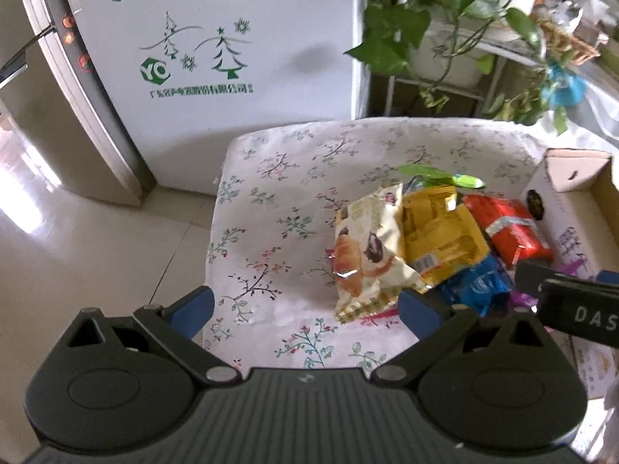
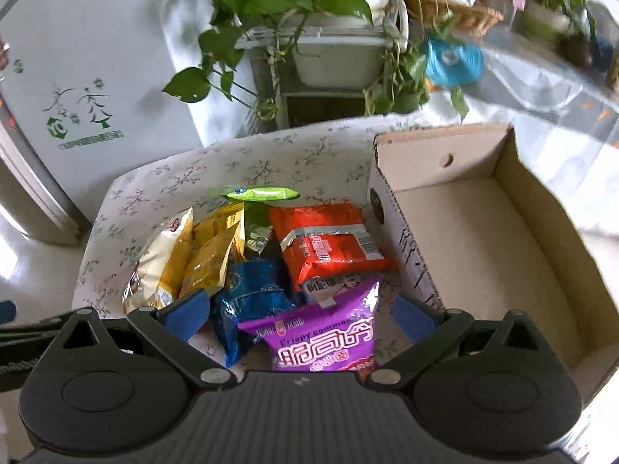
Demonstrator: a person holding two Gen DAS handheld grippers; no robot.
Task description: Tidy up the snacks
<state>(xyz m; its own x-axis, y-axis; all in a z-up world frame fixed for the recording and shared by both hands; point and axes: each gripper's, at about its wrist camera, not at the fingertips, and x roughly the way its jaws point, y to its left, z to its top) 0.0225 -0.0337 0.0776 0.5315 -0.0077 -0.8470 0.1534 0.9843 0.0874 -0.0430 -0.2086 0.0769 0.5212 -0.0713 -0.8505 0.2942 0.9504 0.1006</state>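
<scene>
A pile of snack packs lies on a floral-cloth table (image 1: 271, 201): a cream croissant pack (image 1: 365, 247), a yellow pack (image 1: 441, 232), a red pack (image 1: 506, 228), a blue pack (image 1: 476, 282) and a green pack (image 1: 445, 176). My left gripper (image 1: 305, 305) is open, hovering left of the pile; its right finger is beside the croissant pack. My right gripper (image 2: 301, 313) is open above a purple pack (image 2: 329, 336) and the blue pack (image 2: 251, 294). The red pack (image 2: 329, 243), yellow pack (image 2: 212, 247) and croissant pack (image 2: 162, 263) also show there. An empty cardboard box (image 2: 483, 239) stands right of the pile.
A white fridge (image 1: 232, 50) stands behind the table at left. Potted plants (image 2: 309, 19) on a rack stand behind the table. A tiled floor (image 1: 77, 232) lies to the left. The right gripper's body (image 1: 572, 301) shows at the left wrist view's right edge.
</scene>
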